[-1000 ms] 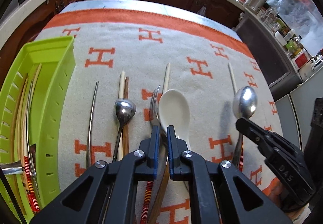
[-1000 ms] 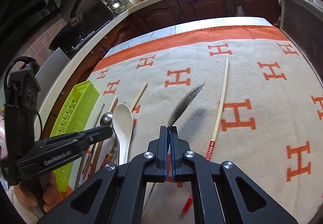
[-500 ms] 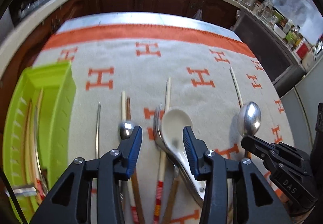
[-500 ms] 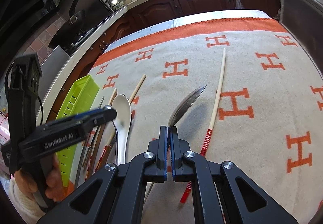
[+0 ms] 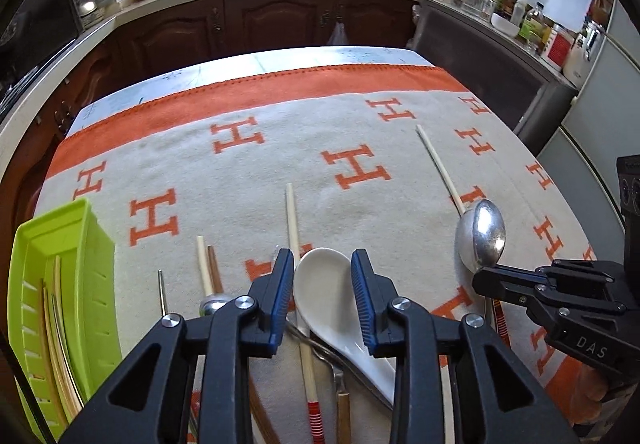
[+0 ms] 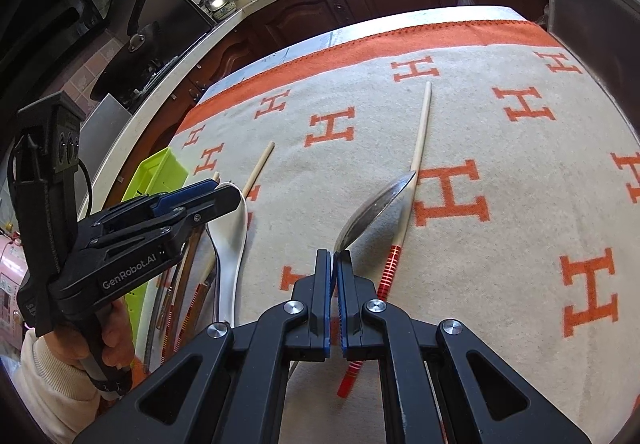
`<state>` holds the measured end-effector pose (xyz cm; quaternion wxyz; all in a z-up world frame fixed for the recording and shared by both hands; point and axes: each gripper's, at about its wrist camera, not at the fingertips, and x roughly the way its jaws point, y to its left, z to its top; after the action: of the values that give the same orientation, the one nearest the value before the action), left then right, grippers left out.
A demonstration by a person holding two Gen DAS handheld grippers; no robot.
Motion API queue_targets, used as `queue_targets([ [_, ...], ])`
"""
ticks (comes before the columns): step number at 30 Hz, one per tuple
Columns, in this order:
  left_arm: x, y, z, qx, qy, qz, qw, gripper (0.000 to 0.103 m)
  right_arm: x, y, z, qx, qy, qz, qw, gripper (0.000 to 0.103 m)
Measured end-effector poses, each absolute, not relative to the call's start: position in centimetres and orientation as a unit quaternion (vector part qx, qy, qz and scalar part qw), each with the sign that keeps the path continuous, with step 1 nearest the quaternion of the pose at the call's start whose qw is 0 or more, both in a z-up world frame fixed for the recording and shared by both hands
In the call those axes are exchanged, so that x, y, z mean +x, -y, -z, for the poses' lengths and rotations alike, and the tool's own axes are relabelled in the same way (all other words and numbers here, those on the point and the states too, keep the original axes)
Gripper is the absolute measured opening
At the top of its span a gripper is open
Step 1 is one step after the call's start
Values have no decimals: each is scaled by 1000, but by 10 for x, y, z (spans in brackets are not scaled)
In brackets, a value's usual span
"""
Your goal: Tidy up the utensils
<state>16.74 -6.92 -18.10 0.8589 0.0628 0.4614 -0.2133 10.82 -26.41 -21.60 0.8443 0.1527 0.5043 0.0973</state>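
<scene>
My left gripper (image 5: 323, 298) is open and empty, its fingers either side of a white ceramic spoon (image 5: 328, 292) lying on the orange-and-cream cloth (image 5: 248, 179). A fork and chopsticks lie beside the spoon. My right gripper (image 6: 334, 276) is shut on a steel spoon (image 6: 376, 205) by its handle and holds it tilted above the cloth; the steel spoon (image 5: 482, 236) also shows in the left wrist view. The left gripper (image 6: 200, 199) shows at the left of the right wrist view.
A green slotted tray (image 5: 80, 284) at the left holds several chopsticks and a metal utensil. A red-striped chopstick (image 6: 416, 163) lies under the steel spoon. A small metal spoon (image 5: 214, 302) and more chopsticks (image 5: 208, 268) lie left of the white spoon. Kitchen counters surround the table.
My left gripper has opened, let go of the fork and now straddles the white spoon. My right gripper still holds the steel spoon, shifted slightly.
</scene>
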Motion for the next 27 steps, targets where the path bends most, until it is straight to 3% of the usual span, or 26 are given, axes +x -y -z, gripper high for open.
queue_targets([
  [8,169,85,201,88,-487,245,833,28,106,268,217,157,-503,-95,844,3],
  [22,141,82,203,68,-467,209,857,28,102,266,217,154,-505,-97,844,3],
  [27,142,82,195,34,-450,190,872,5,98,265,211,149,-501,-95,848,3],
])
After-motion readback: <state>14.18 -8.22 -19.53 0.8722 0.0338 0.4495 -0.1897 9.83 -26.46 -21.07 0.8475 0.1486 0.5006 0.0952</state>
